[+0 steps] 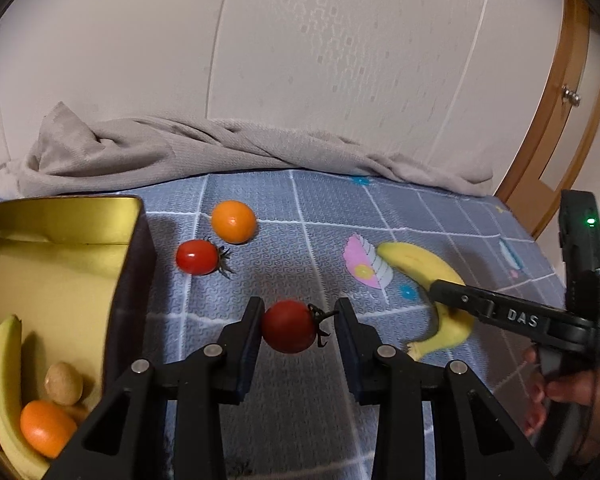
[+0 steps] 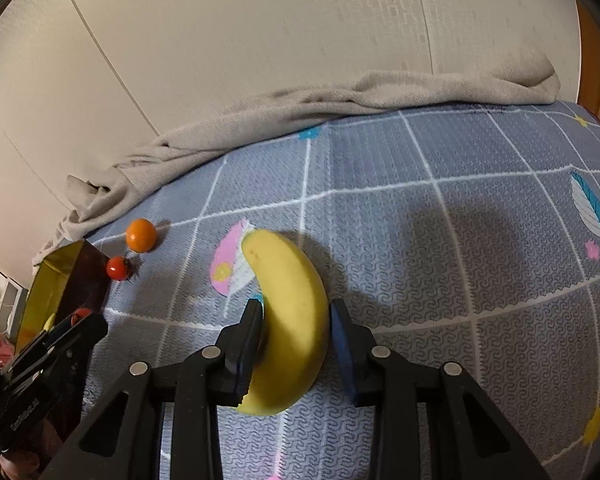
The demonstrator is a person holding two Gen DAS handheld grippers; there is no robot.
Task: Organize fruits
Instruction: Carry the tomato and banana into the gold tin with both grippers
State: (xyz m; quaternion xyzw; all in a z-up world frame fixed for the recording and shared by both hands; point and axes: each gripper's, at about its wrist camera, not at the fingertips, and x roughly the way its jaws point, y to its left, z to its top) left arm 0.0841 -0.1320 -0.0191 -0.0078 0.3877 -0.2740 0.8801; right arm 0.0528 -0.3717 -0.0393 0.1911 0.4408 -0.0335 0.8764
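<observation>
A red cherry tomato (image 1: 288, 326) sits between the fingers of my left gripper (image 1: 298, 320). The jaws are open: the left pad touches it and a gap shows on the stem side. My right gripper (image 2: 296, 320) straddles a yellow banana (image 2: 290, 320) lying on the mat, open, with a thin gap at the right pad. The left wrist view shows this banana (image 1: 416, 262) under the right gripper's finger (image 1: 460, 300). A second tomato (image 1: 197, 257) and an orange (image 1: 233, 221) lie beside the gold tin (image 1: 60, 208), which holds a banana (image 1: 2, 396), an orange (image 1: 46, 426) and a brown fruit (image 1: 63, 383).
A blue patterned mat (image 2: 480, 260) covers the surface. A crumpled beige cloth (image 1: 220, 148) runs along the back against the wall. A wooden door frame (image 1: 572, 120) stands at the right. A hand (image 1: 560, 392) holds the right gripper.
</observation>
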